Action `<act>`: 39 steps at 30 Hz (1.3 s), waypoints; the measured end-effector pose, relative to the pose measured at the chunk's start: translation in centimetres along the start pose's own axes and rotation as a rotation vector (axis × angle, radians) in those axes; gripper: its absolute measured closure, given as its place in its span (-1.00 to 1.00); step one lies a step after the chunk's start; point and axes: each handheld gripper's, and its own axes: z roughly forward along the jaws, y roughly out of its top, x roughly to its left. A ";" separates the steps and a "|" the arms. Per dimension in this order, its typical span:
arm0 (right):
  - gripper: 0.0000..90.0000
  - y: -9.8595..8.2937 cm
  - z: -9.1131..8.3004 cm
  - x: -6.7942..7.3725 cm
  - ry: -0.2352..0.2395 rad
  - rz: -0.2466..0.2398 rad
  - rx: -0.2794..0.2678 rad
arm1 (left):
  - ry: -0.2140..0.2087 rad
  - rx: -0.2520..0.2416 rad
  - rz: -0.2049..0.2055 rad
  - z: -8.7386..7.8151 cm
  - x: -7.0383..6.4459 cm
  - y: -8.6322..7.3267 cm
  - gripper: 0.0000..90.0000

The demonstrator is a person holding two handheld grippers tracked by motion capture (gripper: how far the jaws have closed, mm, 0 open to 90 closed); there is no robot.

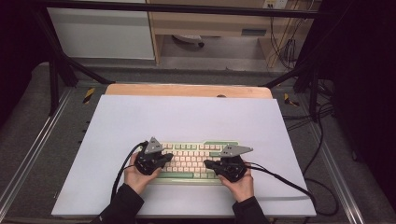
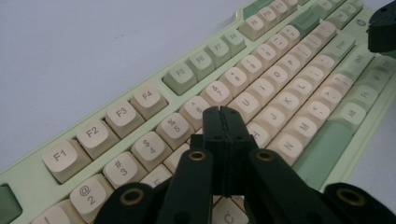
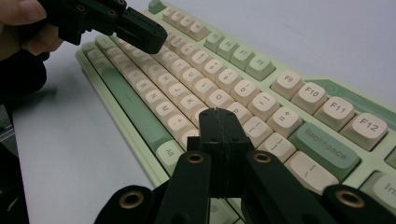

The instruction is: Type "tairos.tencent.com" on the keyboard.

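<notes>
Room: I see a dim workspace, cabinets behind a black frame.
Surface: a white sheet (image 1: 187, 116) covers the wooden table (image 1: 187, 89).
Keyboard: the green and cream keyboard (image 1: 189, 161) lies near the sheet's front edge.
Left gripper: my left gripper (image 1: 169, 158) hovers over the keyboard's left half, jaws clenched on nothing.
Right gripper: my right gripper (image 1: 206, 164) hovers over the right half, jaws pressed together, empty.
Hands: both hands grip from below.

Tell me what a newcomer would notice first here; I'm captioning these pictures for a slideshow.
A pale green keyboard with cream keys lies at the near middle of the white table. The left tongs and right tongs, both shut, poise over its keys from either end. Hands grip them from the near edge.
</notes>
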 end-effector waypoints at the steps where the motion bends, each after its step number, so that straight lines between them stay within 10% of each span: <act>1: 1.00 0.0 0.0 0.0 0.001 0.000 0.000 | 0.001 0.001 -0.001 0.1 0.0 0.0 1.00; 18: 1.00 -0.1 0.0 0.0 0.000 0.000 -0.001 | 0.013 0.024 0.014 1.0 0.0 -0.2 1.00; 39: 1.00 0.5 0.2 0.0 0.009 0.011 -0.010 | -0.007 -0.008 0.026 -4.0 1.1 -2.5 1.00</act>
